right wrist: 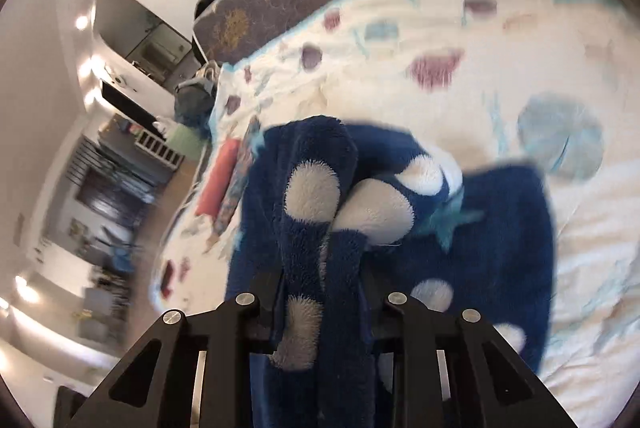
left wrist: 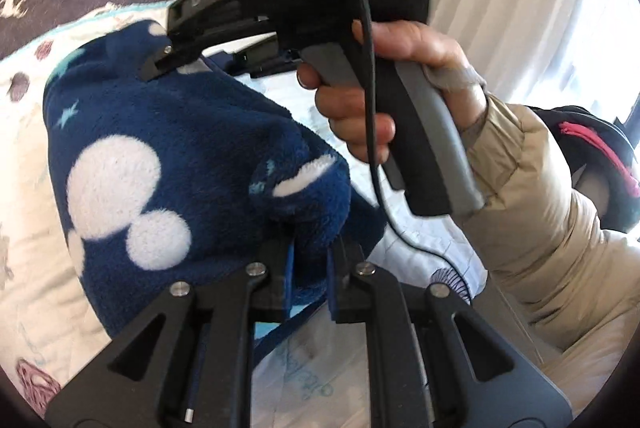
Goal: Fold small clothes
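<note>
The left gripper point(left wrist: 310, 292) is clamped tight on a fold of the navy fleece garment point(left wrist: 168, 163), its blue pads pinching the plush edge. Toward eleven o'clock from it, the right gripper point(left wrist: 168, 61) bites the same garment's far edge; seen from its own camera, the right gripper point(right wrist: 320, 312) has a thick roll of fleece point(right wrist: 320, 228) squeezed between its fingers. A hand point(left wrist: 360, 99) in a beige sleeve point(left wrist: 532, 211) grips that tool's handle. The garment hangs just above the patterned quilt point(right wrist: 460, 39).
</note>
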Demonstrator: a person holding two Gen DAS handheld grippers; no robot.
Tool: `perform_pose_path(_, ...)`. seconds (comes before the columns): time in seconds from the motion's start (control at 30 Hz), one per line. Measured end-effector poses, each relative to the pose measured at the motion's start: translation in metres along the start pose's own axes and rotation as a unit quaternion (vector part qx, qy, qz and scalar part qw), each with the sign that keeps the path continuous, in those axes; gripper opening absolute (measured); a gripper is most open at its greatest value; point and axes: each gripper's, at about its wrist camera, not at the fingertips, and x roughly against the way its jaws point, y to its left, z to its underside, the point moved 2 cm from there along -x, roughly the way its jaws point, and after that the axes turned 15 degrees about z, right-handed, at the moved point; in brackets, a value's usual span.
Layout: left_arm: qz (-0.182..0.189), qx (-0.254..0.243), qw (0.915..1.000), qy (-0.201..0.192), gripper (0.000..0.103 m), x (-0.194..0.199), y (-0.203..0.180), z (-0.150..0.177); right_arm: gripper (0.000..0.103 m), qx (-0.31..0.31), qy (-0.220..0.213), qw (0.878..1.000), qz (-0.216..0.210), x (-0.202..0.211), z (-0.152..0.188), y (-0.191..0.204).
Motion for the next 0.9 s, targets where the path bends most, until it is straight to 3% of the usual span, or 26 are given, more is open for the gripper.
perform_pose_path(0.1, 0.023, -0.029, 0.9993, 0.003, 0.014, -0.006, -0.017, -0.006, 0.027, 0.047, -0.063, 0.996, 0.051, 0.040, 0.003, 0.007)
perform_pose_path(0.17, 0.040, -0.047, 0.9980, 0.017, 0.015, -0.022, -0.029, -0.008, 0.027, 0.048, -0.075, 0.994, 0.070, 0.057, 0.005, -0.004)
perform_pose_path(0.3, 0.060, -0.050, 0.9950, 0.061, 0.017, -0.059, -0.031, 0.000, 0.029, 0.014, -0.050, 0.992, 0.111, 0.053, 0.018, -0.051)
perform_pose_path(0.37, 0.064, -0.028, 0.9928, 0.097, 0.017, -0.082, -0.023, 0.012, 0.030, -0.020, -0.013, 0.991, 0.129, 0.029, 0.032, -0.084)
perform_pose_path(0.43, 0.061, -0.014, 0.9922, 0.108, 0.018, -0.087, -0.020, 0.021, 0.035, -0.045, 0.000, 0.990, 0.134, 0.014, 0.045, -0.106)
perform_pose_path(0.53, 0.082, -0.015, 0.9919, 0.095, 0.021, -0.063, -0.038, 0.028, 0.042, -0.067, -0.026, 0.991, 0.109, 0.015, 0.058, -0.121)
perform_pose_path(0.6, 0.099, -0.021, 0.9922, 0.073, 0.024, -0.041, -0.051, 0.027, 0.048, -0.061, -0.035, 0.990, 0.120, 0.017, 0.058, -0.120)
perform_pose_path(0.67, 0.099, -0.025, 0.9938, 0.045, 0.035, -0.019, -0.053, 0.019, 0.050, -0.045, -0.040, 0.988, 0.143, 0.018, 0.054, -0.115)
perform_pose_path(0.73, 0.078, -0.024, 0.9967, -0.002, 0.048, 0.009, -0.044, 0.014, 0.050, -0.038, -0.046, 0.988, 0.145, 0.019, 0.055, -0.112)
perform_pose_path(0.8, 0.036, -0.011, 0.9986, -0.038, 0.048, 0.024, -0.024, 0.008, 0.050, -0.038, -0.047, 0.987, 0.148, 0.021, 0.056, -0.109)
perform_pose_path(0.9, -0.013, 0.022, 0.9993, -0.026, 0.048, 0.015, 0.004, 0.015, 0.050, -0.041, -0.054, 0.983, 0.171, 0.036, 0.056, -0.110)
